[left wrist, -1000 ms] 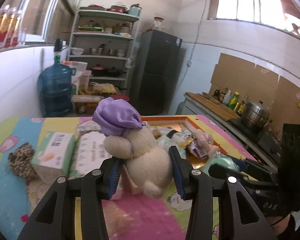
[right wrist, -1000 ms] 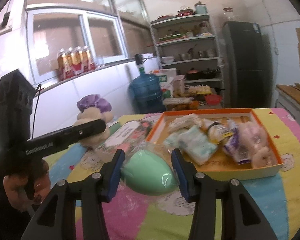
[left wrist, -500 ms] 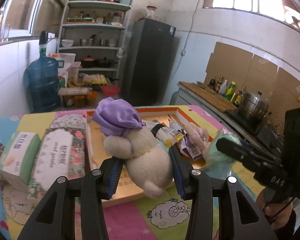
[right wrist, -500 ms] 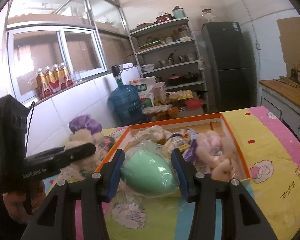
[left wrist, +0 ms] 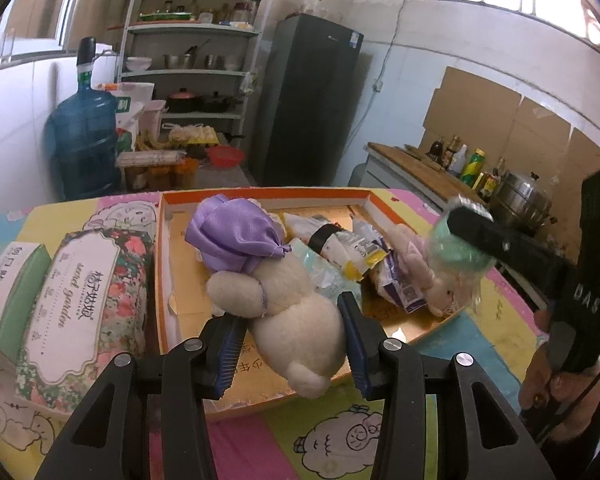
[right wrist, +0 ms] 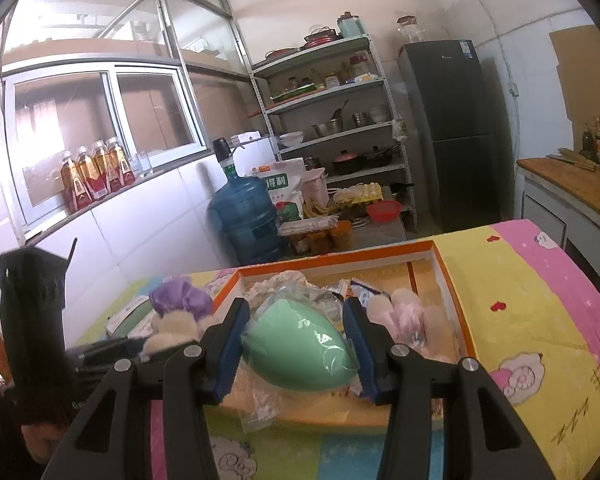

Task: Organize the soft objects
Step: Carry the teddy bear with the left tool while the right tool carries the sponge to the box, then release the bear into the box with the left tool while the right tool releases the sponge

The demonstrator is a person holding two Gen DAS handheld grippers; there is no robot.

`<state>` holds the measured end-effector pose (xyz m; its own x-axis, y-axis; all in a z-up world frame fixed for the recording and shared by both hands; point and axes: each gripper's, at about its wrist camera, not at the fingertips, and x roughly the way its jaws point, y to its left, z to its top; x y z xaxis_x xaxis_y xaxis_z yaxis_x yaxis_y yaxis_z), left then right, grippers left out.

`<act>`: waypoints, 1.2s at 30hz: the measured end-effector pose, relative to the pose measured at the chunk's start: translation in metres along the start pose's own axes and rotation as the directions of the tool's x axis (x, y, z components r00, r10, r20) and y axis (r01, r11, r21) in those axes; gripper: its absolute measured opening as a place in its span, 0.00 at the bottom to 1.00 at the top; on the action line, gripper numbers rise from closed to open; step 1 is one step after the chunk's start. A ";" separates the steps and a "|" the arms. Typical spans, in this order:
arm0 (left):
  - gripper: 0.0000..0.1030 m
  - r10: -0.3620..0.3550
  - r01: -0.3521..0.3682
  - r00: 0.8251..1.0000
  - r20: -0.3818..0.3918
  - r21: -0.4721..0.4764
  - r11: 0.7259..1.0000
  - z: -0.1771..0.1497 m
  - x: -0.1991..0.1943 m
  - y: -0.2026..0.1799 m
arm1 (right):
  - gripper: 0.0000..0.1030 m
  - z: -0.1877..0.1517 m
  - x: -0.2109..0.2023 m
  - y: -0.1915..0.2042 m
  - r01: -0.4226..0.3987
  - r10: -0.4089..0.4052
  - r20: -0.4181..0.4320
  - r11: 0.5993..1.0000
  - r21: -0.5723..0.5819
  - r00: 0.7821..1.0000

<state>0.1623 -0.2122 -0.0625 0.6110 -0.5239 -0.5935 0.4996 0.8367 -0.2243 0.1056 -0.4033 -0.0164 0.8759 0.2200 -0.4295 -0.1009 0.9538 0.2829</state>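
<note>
Grippers both hovered loaded over the orange tray point(left wrist: 384, 212): the left gripper point(left wrist: 292, 350) clamped on a cream teddy point(left wrist: 296, 320), its length running forward into the tray, the right gripper point(right wrist: 296, 354) clamped on a bagged green sponge point(right wrist: 296, 352) just above the near rim.

The orange tray point(left wrist: 168, 264) has bare floor on its left side, next to the wall. Its right side is full of snack packets point(left wrist: 356, 248) and a pink plush toy point(left wrist: 416, 264). Two tissue packs point(left wrist: 80, 312) block the surface just left of the tray. The quilted surface point(right wrist: 540, 320) right of the tray is bare.
</note>
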 end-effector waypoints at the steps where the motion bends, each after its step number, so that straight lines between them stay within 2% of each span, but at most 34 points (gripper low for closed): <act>1: 0.45 0.001 -0.001 1.000 -0.005 0.000 1.000 0.000 0.003 0.001 | 0.47 0.003 0.004 0.000 0.000 0.000 -0.003 1.000 -0.001 1.000; 9: 0.45 0.005 -0.005 0.999 -0.038 -0.005 1.000 -0.005 0.019 0.000 | 0.47 0.020 0.042 0.010 -0.012 0.011 -0.052 1.000 -0.019 0.999; 15: 0.45 0.000 -0.001 0.998 -0.064 -0.015 1.000 -0.009 0.028 0.003 | 0.47 0.029 0.084 0.025 -0.001 -0.007 -0.111 0.997 -0.078 0.994; 19: 0.45 -0.004 0.003 0.998 -0.068 -0.022 1.000 -0.012 0.031 0.005 | 0.47 0.026 0.106 0.029 0.011 -0.025 -0.151 0.995 -0.094 0.988; 25: 0.46 -0.011 0.010 0.997 -0.070 -0.025 1.000 -0.010 0.033 0.005 | 0.48 0.018 0.118 0.026 0.029 -0.048 -0.175 0.994 -0.106 0.983; 29: 0.51 -0.009 0.008 0.997 -0.081 -0.018 1.000 -0.009 0.032 0.004 | 0.49 0.016 0.124 0.021 0.035 -0.051 -0.195 0.996 -0.086 0.980; 36: 0.70 0.004 -0.003 0.998 -0.057 0.006 1.000 -0.012 0.024 -0.003 | 0.55 0.012 0.127 0.021 0.035 -0.051 -0.208 0.996 -0.083 0.977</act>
<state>0.1685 -0.2249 -0.0849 0.5771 -0.5108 -0.6372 0.5014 0.8375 -0.2173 0.2207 -0.3574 -0.0544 0.7629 0.2083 -0.6121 -0.1091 0.9746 0.1957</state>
